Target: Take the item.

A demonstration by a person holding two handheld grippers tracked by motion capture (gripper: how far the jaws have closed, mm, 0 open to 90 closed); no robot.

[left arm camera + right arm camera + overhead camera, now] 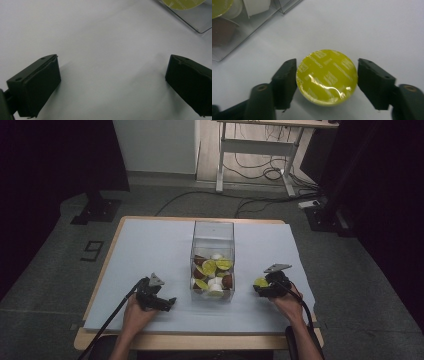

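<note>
A round yellow-green capsule (327, 77) with a foil lid lies on the white table cover, right of the clear box (213, 234). My right gripper (327, 71) straddles it, with one jaw close at each side and a thin gap on the right, so it is open. In the high view the capsule (260, 282) sits at that gripper's (263, 288) tips. The left gripper (170, 302) rests left of the box, jaws wide apart. Between them my left gripper (112, 75) has only bare white cover. The box holds several capsules: green, white and brown.
A corner of the clear box (197, 23) shows at the top right of the left gripper view, and the box (229, 47) shows at the top left of the right gripper view. White cover (150, 245) spreads across the wooden table. Cables and desk legs lie beyond.
</note>
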